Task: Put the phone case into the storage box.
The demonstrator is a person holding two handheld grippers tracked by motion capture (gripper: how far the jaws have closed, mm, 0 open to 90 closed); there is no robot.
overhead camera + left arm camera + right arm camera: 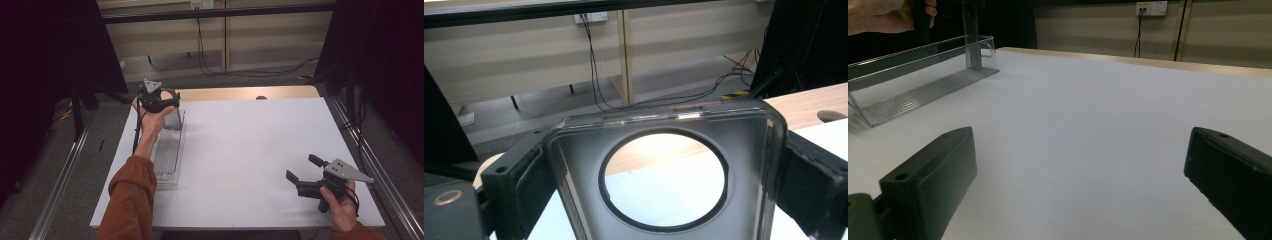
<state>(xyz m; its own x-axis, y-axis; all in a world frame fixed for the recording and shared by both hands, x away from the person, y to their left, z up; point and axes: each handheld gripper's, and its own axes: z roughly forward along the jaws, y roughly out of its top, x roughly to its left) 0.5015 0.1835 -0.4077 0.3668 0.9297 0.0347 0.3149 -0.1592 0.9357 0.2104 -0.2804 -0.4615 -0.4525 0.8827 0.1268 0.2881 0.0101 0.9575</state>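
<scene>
Item one: the left claw (pixel 167 100), held in our left hand (pixel 150 120) at the far left corner of the worktop (pixel 250 145). We record its jaws closed on a clear plastic panel (pixel 664 185); in the left gripper view the black pads (pixel 529 185) press against both side edges of this panel. The panel has rounded corners and a large round hole ringed in black, through which the white worktop surface and its bare wooden far edge are visible. In the high view the panel (pixel 173 119) hangs below the claw, roughly upright, over the far end of the tray.

Item two: a clear ribbed plastic tray (pixel 167 155), long and narrow, lying flat along the left edge of the worktop. Whether the panel touches it we cannot tell from above; in the right gripper view an upright clear piece (pixel 973 45) meets the tray (pixel 918 95) at its far end.

Item three: the right claw (pixel 301 171), held in our right hand (pixel 340 200) at the near right corner of the worktop, well apart from the tray. We record its jaws spread wide with nothing between them, the white surface showing in the gap.

Item four: cables on the floor beyond the worktop (pixel 240 70).
</scene>
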